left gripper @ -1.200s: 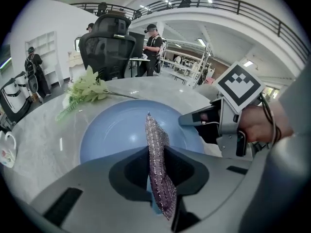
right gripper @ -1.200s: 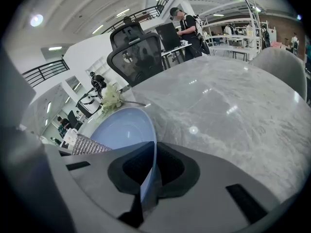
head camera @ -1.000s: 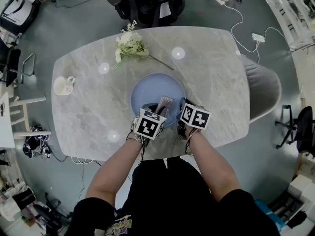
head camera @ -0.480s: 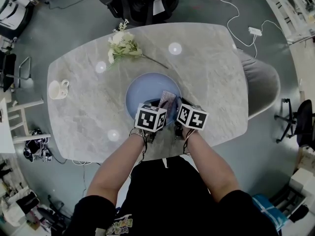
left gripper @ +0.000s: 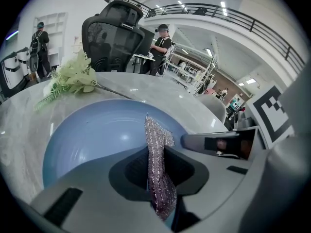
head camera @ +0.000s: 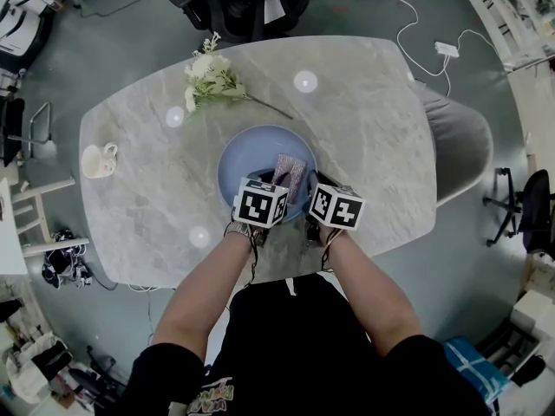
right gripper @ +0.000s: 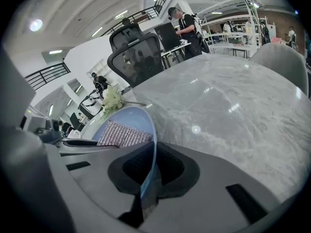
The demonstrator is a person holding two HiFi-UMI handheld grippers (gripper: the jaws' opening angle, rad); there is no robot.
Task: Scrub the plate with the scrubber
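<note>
We clamp the plate (head camera: 251,159) rim in the right gripper (right gripper: 147,181) to steady it; left gripper (left gripper: 156,183) grips the scrubber (left gripper: 154,140) for rubbing inside.

Grey marble table (head camera: 373,128), rounded corners. White flower bunch (head camera: 208,78) lies nr the far-left corner, stem pointing toward table centre. White mug (head camera: 97,159) sits at the left edge, well apart from the flowers. Black mesh office chair (head camera: 247,3) stands at the far edge; grey padded chair (head camera: 464,150) is tucked vs the right edge. On the floor beyond the far-right corner: white power strip (head camera: 448,48) w/ white cable. Bkgd, left gripper view: person standing (left gripper: 161,39) behind the office chair, another w/ backpack (left gripper: 38,37) by white shelves.
</note>
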